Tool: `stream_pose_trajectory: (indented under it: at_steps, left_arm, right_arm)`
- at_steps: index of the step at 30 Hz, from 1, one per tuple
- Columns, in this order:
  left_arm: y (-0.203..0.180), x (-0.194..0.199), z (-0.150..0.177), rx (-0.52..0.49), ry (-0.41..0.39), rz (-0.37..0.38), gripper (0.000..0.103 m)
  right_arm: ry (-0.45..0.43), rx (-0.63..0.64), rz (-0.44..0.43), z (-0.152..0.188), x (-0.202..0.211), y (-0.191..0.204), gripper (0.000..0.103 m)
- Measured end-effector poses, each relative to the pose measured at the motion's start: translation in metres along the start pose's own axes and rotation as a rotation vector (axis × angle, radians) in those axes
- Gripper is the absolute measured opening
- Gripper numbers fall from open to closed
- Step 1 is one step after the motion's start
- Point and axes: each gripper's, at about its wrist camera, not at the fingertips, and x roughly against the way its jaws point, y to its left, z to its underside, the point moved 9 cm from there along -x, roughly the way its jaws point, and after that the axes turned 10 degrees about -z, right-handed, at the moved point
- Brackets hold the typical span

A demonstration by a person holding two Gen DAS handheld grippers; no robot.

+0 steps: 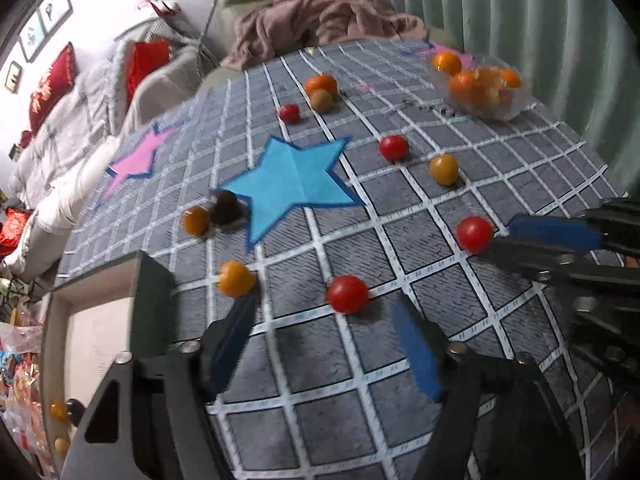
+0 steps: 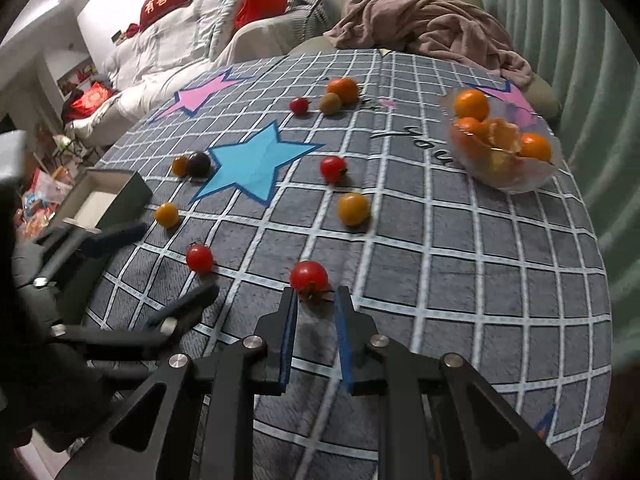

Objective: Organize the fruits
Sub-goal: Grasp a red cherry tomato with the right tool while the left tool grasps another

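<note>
Across the checked tablecloth (image 2: 460, 280), barely begun: few small fruits (image 1: 59, 411) in the box (image 1: 152, 280) at lower left, many loose, a red tomato (image 2: 309, 274) pinched in the right gripper (image 2: 316, 294), a second red tomato (image 1: 347, 294) between the left gripper (image 1: 322, 308)'s parted fingers, untouched.

Little tomatoes (image 2: 308, 275) and other small fruits lie apart all over the table cloth (image 2: 460, 280). A bowl (image 2: 505, 168) with big fruits in it sits far back on the right. A box (image 2: 116, 196) sits at the left edge. A star (image 2: 250, 168) lies flat in the middle. Behind the table are a blanket (image 2: 432, 28) and a sofa (image 2: 160, 52).
</note>
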Motion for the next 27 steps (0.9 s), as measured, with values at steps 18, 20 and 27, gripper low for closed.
stream_pose_trajectory:
  at_steps: [18,20,27]
  left_arm:
    - [-0.005,0.002,0.002,0.042,0.001,0.044,0.032]
    - [-0.004,0.002,0.002,0.045,0.002,0.046,0.032]
    - [-0.005,0.002,0.004,0.074,0.016,0.109,0.023]
  right_arm:
    - [0.025,0.022,-0.015,-0.004,-0.022,0.008,0.038]
    - [0.029,0.018,0.0,-0.005,-0.023,0.007,0.033]
    - [0.003,-0.054,-0.046,0.004,-0.011,0.0,0.015]
